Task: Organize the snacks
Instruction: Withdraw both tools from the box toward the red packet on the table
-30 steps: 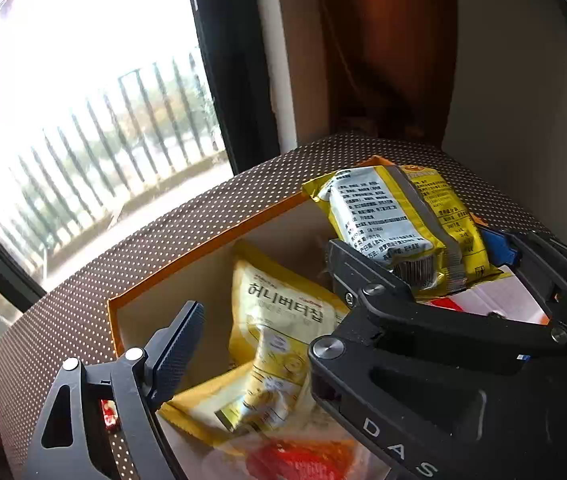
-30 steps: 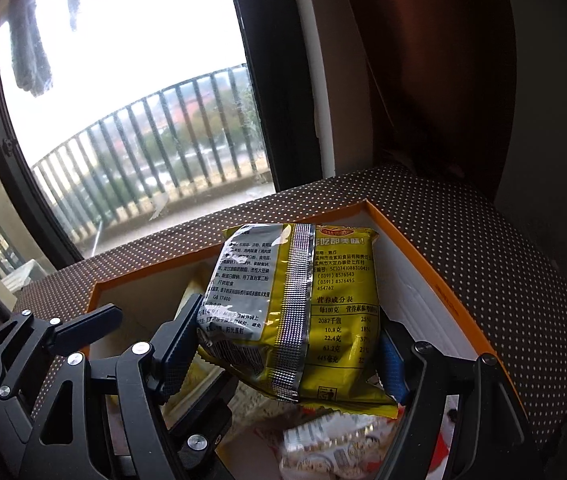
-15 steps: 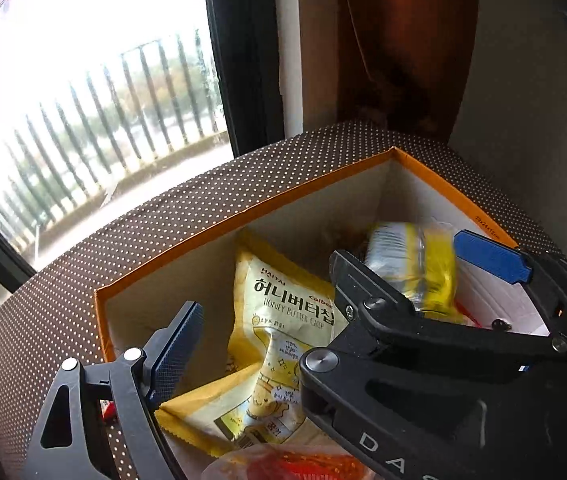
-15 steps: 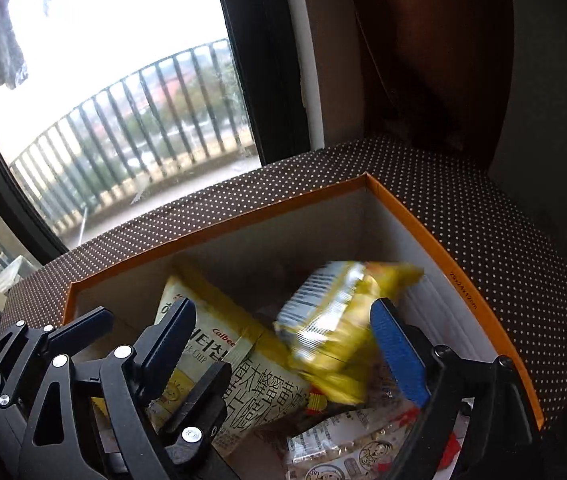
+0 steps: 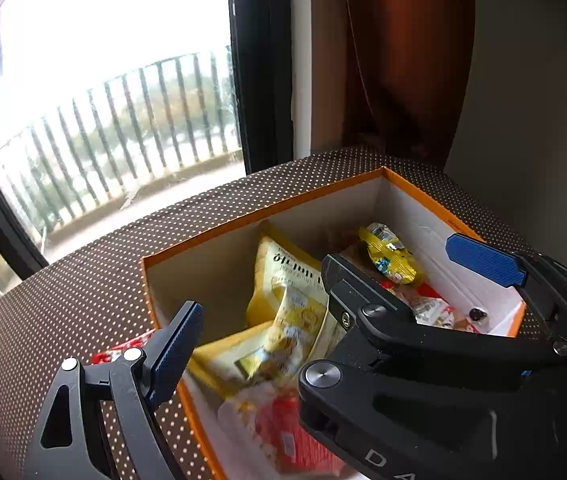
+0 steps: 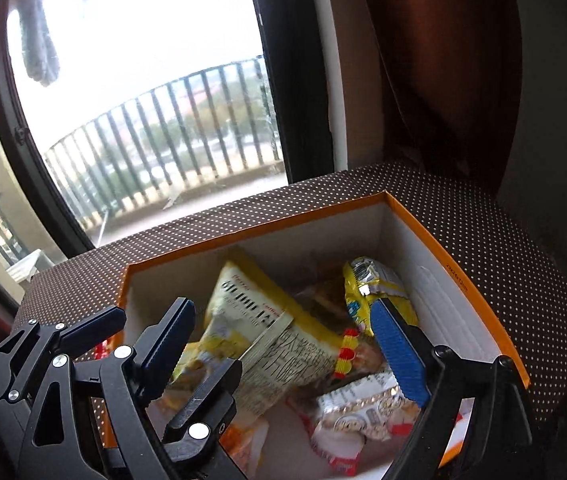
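An orange box with white inner walls holds several snack packets. A yellow noodle packet lies crumpled at its back right, free of both grippers. A yellow honey-butter chip bag leans in the middle. My right gripper hangs open over the box, blue pad beside the noodle packet, nothing between its fingers. My left gripper stands open at the box's front left corner, empty; its right finger is partly covered by the right gripper.
The box sits on a brown white-dotted tabletop. A small red wrapped sweet lies on the cloth by the box's left wall. A big window is behind on the left, a brown curtain and wall at the back right.
The right gripper opened and let go of the yellow noodle packet, which dropped into the box's back right. Both grippers pulled back a little, so more of the box shows.
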### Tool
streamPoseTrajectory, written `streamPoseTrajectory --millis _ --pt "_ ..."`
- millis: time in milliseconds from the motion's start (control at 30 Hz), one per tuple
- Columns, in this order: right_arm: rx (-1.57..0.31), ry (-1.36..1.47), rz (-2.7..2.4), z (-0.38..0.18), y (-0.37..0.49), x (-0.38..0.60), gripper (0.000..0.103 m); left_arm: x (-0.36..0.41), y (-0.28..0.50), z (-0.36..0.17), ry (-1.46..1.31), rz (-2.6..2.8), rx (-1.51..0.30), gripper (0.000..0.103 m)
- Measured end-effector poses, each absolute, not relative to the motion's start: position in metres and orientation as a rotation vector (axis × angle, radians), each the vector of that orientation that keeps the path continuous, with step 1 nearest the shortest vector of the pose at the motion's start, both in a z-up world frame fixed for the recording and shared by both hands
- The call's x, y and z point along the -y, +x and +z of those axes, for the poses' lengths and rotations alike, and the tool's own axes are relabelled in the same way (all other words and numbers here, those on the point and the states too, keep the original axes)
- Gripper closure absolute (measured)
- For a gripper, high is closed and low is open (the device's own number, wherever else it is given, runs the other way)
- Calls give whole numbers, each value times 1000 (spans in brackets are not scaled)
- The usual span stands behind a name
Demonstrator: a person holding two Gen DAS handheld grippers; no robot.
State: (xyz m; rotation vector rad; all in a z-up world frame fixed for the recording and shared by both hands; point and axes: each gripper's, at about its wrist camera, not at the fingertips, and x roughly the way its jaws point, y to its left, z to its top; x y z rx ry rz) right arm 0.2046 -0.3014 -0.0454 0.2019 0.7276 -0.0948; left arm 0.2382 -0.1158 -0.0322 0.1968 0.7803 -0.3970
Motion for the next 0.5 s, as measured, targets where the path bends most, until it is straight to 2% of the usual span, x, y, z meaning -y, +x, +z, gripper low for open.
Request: streamPoseTrajectory --millis 500 --pt "-602 127 -55 -17 145 252 12 73 178 -14 136 -352 -656 15"
